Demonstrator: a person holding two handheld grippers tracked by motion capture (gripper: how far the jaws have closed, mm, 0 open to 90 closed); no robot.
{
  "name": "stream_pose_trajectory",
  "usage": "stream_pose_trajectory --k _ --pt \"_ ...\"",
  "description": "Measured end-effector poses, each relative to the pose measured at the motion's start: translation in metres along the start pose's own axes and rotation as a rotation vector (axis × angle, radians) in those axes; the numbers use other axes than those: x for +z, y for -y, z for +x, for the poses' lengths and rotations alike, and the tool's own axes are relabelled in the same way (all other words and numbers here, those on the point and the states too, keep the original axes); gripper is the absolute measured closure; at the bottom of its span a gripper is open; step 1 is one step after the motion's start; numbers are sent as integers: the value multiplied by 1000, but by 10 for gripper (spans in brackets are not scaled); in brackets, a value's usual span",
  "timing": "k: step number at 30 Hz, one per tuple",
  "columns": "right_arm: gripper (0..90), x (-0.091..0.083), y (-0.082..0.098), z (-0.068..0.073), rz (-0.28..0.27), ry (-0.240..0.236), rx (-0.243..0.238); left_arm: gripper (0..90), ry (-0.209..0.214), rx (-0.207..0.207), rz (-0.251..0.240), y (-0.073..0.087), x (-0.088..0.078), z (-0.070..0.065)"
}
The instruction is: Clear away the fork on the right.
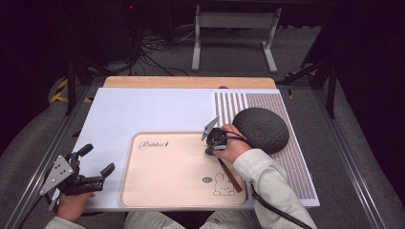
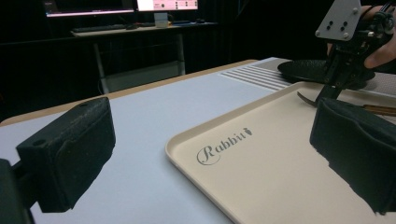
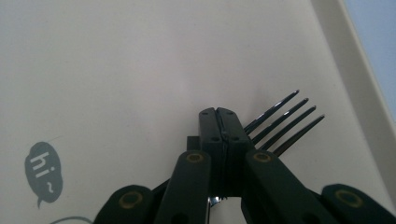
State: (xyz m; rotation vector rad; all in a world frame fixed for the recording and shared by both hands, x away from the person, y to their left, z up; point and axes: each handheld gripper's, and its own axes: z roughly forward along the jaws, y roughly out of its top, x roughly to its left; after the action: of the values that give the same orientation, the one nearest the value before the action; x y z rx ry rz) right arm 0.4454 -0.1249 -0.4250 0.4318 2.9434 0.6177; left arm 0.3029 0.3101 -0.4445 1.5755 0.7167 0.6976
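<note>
Gripping a fork with dark metal tines and a brown wooden handle (image 1: 229,174), the right gripper (image 1: 210,151) has its jaws pressed flat together on the neck, pointing down at the cream plastic tray with a rabbit drawing (image 1: 162,191). From that gripper's own camera, the fork (image 3: 285,122) fans its four tines out just past the closed black jaws of the right gripper (image 3: 218,122), low over the tray (image 3: 116,56), with a grey "hi" speech bubble (image 3: 43,173) off to the side. Up in the high view the handle trails back from the gripper toward the person, lying across the tray's corner near the rabbit. Just behind the holding hand sits a dark grey round felt pad (image 1: 261,129), resting on a striped brown-and-white mat (image 1: 296,162). Far to the other side, the left gripper (image 1: 98,160) hangs at the table's edge, jaws spread wide with nothing between them. Its camera looks between its two black foam pads (image 2: 70,149) across the tray (image 2: 261,177), catching the "Rabbit" lettering (image 2: 224,144) and the right gripper (image 2: 334,91) low over the tray. Underneath it all is a white board (image 1: 143,109) on a wooden tabletop (image 1: 191,82). Beyond: grey carpet, cables, a white desk frame (image 1: 234,33); the left gripper view adds lit monitors (image 2: 121,5) in a dark room.
</note>
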Motion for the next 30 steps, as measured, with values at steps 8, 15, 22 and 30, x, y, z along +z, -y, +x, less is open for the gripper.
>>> stream_pose_trajectory --k 8,15,22,30 --pt "900 -2 3 -5 14 28 29 7 1 0 -2 0 0 0" --pt "900 -5 10 -12 20 55 61 7 0 -2 1 0 0 0" --pt "900 -8 16 -17 26 70 99 7 0 -4 1 0 0 0" --pt "900 -10 19 -20 30 78 122 7 0 -4 0 0 0 0"
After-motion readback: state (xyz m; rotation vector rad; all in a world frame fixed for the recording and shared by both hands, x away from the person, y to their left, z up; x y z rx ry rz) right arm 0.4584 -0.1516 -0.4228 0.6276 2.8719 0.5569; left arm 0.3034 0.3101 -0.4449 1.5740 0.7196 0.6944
